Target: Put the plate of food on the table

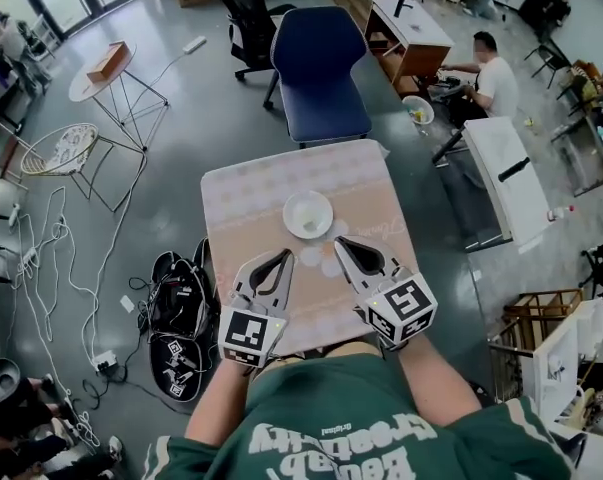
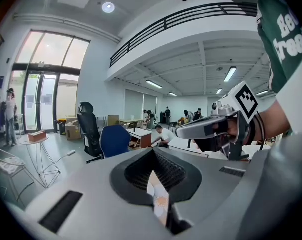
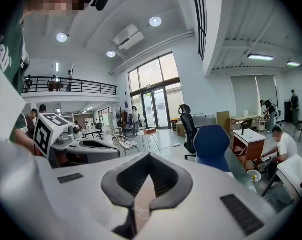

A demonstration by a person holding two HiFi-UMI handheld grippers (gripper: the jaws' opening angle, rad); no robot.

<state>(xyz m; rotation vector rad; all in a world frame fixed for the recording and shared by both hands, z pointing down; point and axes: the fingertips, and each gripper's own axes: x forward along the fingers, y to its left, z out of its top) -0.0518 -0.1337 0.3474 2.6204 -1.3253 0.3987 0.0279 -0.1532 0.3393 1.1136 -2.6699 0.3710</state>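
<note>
A white plate (image 1: 308, 214) with a little pale food sits near the middle of the small square table (image 1: 241, 193), which has a pink patterned cloth. Both grippers hover over the table's near half, short of the plate and pointing toward it. My left gripper (image 1: 284, 255) is shut and holds nothing; in its own view its jaws (image 2: 153, 153) meet at the tips. My right gripper (image 1: 338, 240) is just below and right of the plate, also shut and empty (image 3: 148, 156). The plate does not show in either gripper view.
A blue chair (image 1: 319, 73) stands at the table's far side. Black bags (image 1: 176, 318) and cables lie on the floor to the left. A round side table (image 1: 106, 68) is at the far left. A seated person (image 1: 493, 78) and a white desk (image 1: 511, 178) are on the right.
</note>
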